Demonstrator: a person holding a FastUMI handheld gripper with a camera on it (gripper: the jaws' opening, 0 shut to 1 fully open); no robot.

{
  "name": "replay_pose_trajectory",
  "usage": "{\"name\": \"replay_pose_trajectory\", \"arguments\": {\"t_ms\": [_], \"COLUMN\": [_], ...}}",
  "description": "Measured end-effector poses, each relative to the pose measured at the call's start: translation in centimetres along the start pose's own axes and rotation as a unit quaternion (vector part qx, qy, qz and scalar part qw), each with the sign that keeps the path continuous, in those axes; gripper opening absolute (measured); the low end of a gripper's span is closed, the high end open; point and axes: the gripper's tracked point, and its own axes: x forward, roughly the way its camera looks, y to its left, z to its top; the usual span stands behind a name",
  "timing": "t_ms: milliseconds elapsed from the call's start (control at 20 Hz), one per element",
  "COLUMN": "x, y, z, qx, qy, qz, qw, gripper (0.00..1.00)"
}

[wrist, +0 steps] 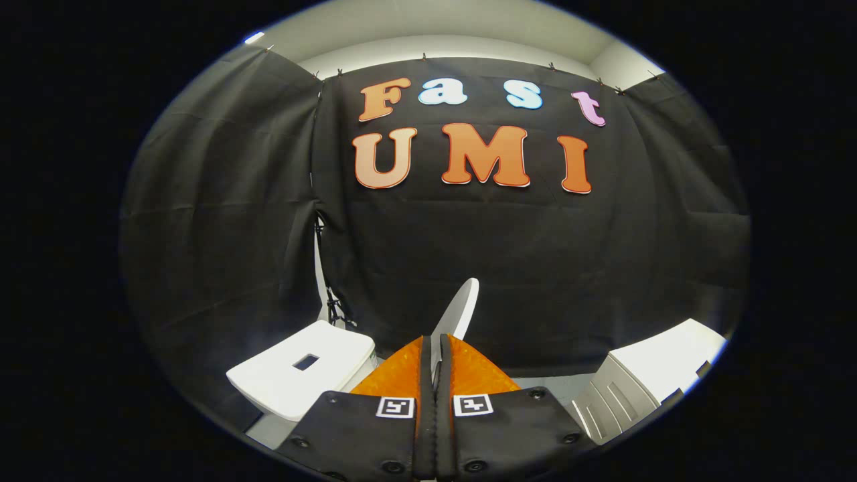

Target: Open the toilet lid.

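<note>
My gripper (435, 340) has its two orange fingers (400, 369) drawn close together. A thin white toilet lid (462, 306), seen edge-on, sits pinched between them. The lid's rim sticks up past the fingertips and tilts slightly right against the black cloth wall. To the left of the fingers, just beyond them, sits the white toilet tank (294, 381), with a dark rectangular flush button on its top. My fingers and the gripper body hide the bowl and the seat.
A white ribbed plastic unit (646, 381) stands to the right of the fingers. Black cloth walls (535, 268) close the booth behind and on both sides. A dark cable or stand runs down the left corner behind the tank.
</note>
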Motion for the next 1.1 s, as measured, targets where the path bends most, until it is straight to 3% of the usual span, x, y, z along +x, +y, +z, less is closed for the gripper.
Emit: {"name": "replay_pose_trajectory", "arguments": {"t_ms": [1100], "x": [1.7], "y": [17.3], "z": [2.4], "qx": [-0.01], "qy": [-0.008], "qz": [0.069], "qw": [0.998], "gripper": [0.08]}}
